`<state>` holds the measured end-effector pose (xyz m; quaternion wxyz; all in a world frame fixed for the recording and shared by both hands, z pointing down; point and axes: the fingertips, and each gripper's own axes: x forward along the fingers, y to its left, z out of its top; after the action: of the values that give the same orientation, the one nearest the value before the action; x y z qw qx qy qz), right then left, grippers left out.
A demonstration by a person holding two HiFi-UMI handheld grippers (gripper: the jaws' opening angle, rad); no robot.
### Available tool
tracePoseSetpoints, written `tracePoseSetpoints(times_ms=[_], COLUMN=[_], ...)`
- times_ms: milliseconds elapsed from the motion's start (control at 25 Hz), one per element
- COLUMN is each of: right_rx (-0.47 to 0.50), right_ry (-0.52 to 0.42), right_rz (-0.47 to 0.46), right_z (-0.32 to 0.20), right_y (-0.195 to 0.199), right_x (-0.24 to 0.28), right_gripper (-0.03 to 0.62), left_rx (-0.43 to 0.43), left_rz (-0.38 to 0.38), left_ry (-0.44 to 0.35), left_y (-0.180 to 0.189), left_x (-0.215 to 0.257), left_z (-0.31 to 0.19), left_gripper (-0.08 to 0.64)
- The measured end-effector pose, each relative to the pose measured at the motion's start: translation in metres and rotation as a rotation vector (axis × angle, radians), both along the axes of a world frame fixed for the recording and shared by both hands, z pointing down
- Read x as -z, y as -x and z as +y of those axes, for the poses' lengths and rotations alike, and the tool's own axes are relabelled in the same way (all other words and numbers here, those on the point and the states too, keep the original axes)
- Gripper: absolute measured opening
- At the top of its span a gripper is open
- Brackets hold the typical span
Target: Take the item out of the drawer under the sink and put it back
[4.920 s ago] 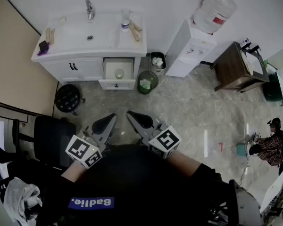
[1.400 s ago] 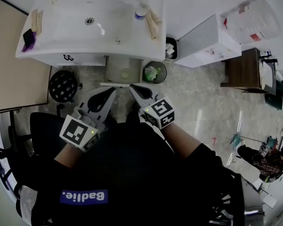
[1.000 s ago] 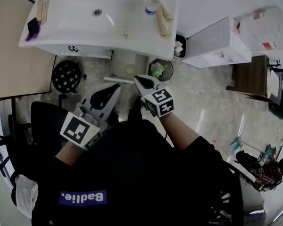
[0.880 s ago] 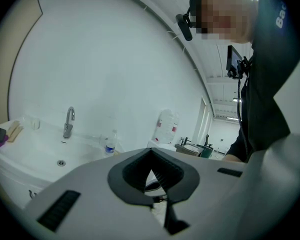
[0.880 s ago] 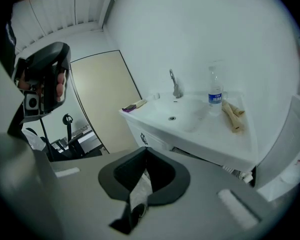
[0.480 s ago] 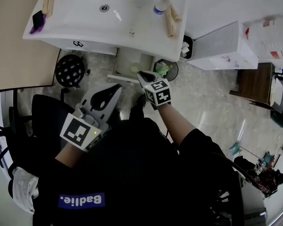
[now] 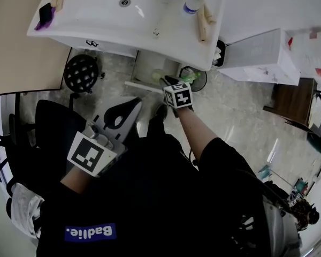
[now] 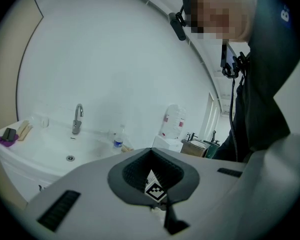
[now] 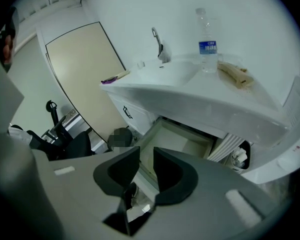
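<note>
Stool: we see a round black stool [image 7: 81, 73] on the floor at the far left, under the left end of the sink.
Left gripper: our left gripper [image 7: 137, 103] is held up near us, to the left of the drawer. Its jaws are closed tight, tip to tip, and there is nothing in them.
Sink: the white sink [image 7: 96, 20] is far from us, with a bottle [image 7: 191, 4] standing on its right side.
Drawer: the drawer [image 7: 140, 84] under the sink is pulled out toward us.
Item: a small round pale thing [image 7: 157, 76] lies inside the drawer, on its right side. Nothing is touching it.
Right gripper: our right gripper [image 9: 146, 150] points down at the near edge of the drawer. Its jaws have just been opening. We see a gap between them, and they hold nothing.
Bin: a round bin [image 7: 203, 82] with green stuff in it stands just to the right of the drawer.
</note>
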<state>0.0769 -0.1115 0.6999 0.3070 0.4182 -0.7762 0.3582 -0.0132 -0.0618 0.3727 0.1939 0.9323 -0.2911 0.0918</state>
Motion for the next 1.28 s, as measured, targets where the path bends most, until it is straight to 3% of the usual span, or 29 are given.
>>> tracePoseSetpoints(times_ms=[600,1280], right_rx=[0.066,0.154], right_ry=[0.165,0.254], right_rz=[0.150,0.244], right_z=[-0.014,-0.027], right_y=[-0.021,-0.017], right_x=[-0.091,-0.149], right_gripper=[0.132,0.132], left_rx=[0.037,0.087], left_rz=[-0.025,-0.054], left_ry=[0.062,0.136], left_y=[0.011,0.039], left_x=[-0.024,-0.052], left_z=[0.002,0.010], left_gripper=[0.005,0.006])
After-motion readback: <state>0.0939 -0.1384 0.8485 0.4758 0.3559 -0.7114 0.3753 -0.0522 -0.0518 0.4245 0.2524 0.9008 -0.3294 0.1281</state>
